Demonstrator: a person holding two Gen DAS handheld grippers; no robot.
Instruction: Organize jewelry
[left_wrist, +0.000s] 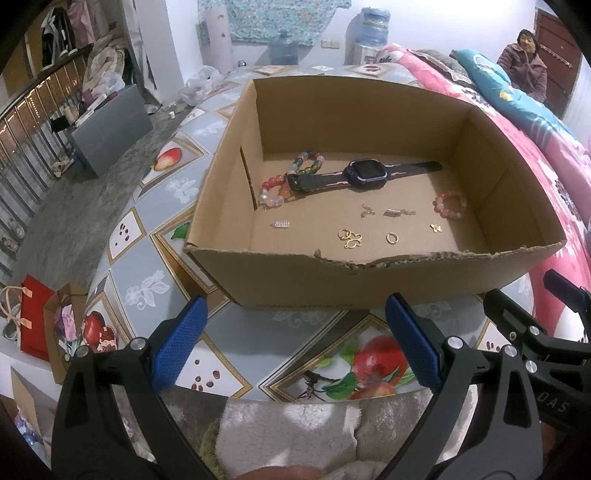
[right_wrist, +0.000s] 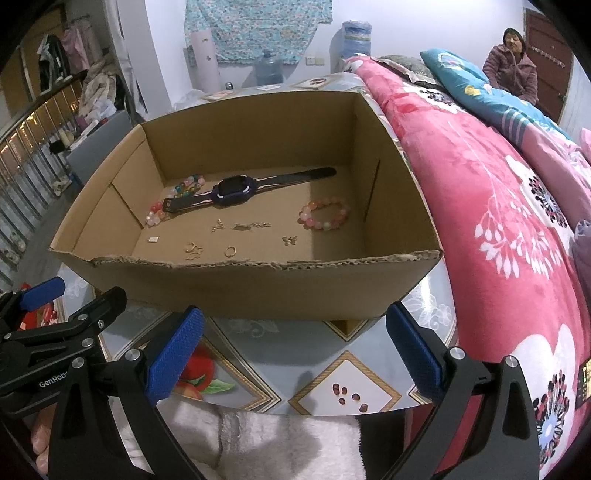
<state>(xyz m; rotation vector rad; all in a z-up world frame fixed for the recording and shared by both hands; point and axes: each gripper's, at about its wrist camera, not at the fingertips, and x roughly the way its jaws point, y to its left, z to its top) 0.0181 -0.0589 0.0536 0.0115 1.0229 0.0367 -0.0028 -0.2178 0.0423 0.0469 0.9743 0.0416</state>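
An open cardboard box (left_wrist: 369, 280) (right_wrist: 240, 288) stands on the table and holds the jewelry. Inside lie a purple smartwatch (left_wrist: 364, 173) (right_wrist: 234, 189), a multicolour bead bracelet (left_wrist: 308, 162) (right_wrist: 188, 184), a pink-red bead bracelet (left_wrist: 272, 192) (right_wrist: 155, 214) at the left, another pink bead bracelet (left_wrist: 450, 205) (right_wrist: 325, 213) at the right, gold rings (left_wrist: 349, 236) (right_wrist: 229, 251), a butterfly charm (left_wrist: 436, 227) (right_wrist: 290, 240) and small silver pieces (left_wrist: 281, 224). My left gripper (left_wrist: 295, 332) is open and empty in front of the box. My right gripper (right_wrist: 293, 339) is open and empty, beside it.
The table (left_wrist: 177, 184) (right_wrist: 343, 387) has a fruit-print cover. A pink floral quilt (right_wrist: 498, 221) (left_wrist: 554, 166) lies right of the box. A person (right_wrist: 511, 66) sits at the far right. Bags (left_wrist: 33, 321) stand on the floor at the left. A white fluffy cloth (right_wrist: 277, 443) lies below the grippers.
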